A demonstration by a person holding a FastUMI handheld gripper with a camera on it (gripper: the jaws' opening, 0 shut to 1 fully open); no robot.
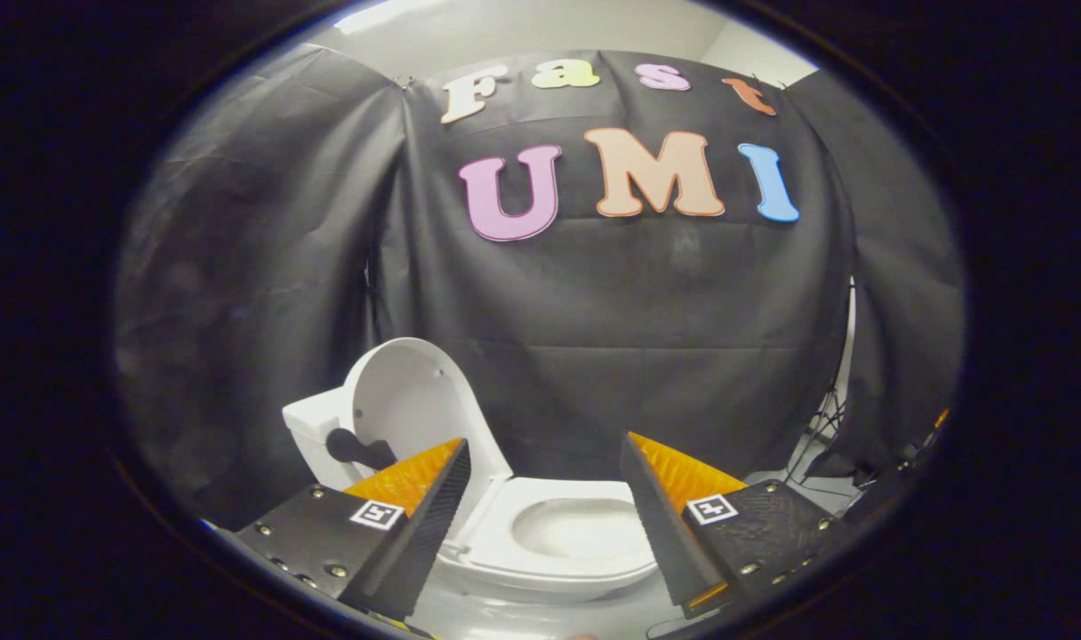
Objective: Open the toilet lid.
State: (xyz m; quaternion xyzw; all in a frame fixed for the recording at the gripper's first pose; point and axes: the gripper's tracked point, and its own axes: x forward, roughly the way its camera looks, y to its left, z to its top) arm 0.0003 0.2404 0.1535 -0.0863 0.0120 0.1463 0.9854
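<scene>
A white toilet stands just ahead of my fingers, below the black cloth wall. Its lid (412, 404) is raised upright and leans back against the white tank (314, 436). The seat (558, 493) lies down around the open bowl (576, 529), which shows between my two fingers. My gripper (545, 458) is open, with a wide gap and nothing held. The left finger (416, 520) overlaps the lower part of the lid in the view; the right finger (660, 520) stands over the seat's right side. I cannot tell whether either finger touches the toilet.
Black cloth hangs behind and to both sides of the toilet. A tripod stand (825, 427) and cables rest on the grey floor at the far right, beside the cloth's edge.
</scene>
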